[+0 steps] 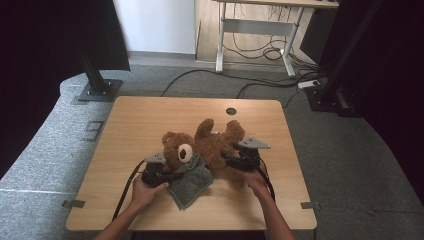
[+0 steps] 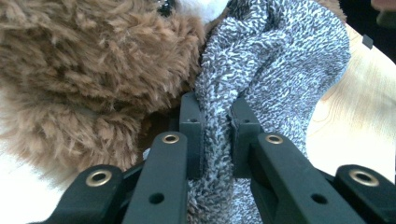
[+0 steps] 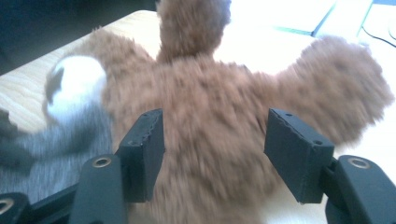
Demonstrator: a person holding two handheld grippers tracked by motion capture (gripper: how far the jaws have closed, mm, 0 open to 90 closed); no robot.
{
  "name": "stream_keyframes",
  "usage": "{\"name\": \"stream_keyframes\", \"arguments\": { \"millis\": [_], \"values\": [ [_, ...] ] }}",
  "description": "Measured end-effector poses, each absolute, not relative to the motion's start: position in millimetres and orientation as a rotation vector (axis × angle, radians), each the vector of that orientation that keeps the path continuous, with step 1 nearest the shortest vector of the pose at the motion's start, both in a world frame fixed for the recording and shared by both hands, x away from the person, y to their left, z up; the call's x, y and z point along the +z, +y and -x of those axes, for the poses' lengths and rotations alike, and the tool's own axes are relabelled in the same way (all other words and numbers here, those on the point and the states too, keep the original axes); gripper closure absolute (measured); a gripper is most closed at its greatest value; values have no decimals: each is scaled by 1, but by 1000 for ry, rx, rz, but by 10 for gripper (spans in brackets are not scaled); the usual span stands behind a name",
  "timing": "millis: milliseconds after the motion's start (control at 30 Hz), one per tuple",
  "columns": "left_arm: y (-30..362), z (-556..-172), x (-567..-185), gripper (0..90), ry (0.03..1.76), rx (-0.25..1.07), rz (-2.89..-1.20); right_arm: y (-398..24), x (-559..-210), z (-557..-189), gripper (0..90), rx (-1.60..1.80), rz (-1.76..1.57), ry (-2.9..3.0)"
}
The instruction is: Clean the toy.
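Wooden table (image 1: 125,130) | fluffy brown teddy (image 1: 210,142) | left gripper (image 1: 172,176) grasping grey towel (image 1: 192,182) | right gripper (image 1: 225,157) released

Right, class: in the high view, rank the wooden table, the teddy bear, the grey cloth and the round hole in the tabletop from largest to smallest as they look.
1. Wooden table
2. Teddy bear
3. Grey cloth
4. Round hole

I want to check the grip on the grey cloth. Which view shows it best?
The left gripper view: the grey cloth fills the frame, pinched between the left hand-held gripper jaws. The high view shows it whole but small beside the teddy bear. The right gripper view catches a blurred edge.
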State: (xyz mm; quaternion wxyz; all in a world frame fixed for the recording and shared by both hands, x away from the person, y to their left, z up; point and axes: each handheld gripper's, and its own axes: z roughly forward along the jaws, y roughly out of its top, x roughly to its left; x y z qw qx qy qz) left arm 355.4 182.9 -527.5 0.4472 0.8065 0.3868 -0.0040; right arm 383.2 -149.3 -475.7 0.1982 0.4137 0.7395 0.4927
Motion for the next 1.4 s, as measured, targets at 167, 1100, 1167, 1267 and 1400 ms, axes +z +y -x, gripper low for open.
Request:
{"name": "stream_keyframes", "arguments": {
  "millis": [167,1100,1167,1267,1400],
  "values": [
    [183,-356,-528,786,960,-10,-1996,-128,-462,-412,338,1391,-1157,2101],
    [179,-355,-531,787,964,-9,-2009,-73,-460,-481,710,1317,-1258,2203],
    [179,-355,-531,787,965,-7,-2010,-73,-460,-478,736,1349,-1230,2199],
    [178,-355,-532,787,975,5,-2016,-74,-454,-468,753,1387,-1155,2194],
    [176,-356,-533,788,992,18,-2024,-75,-445,-450,761,1447,-1065,2183]
  ]
}}
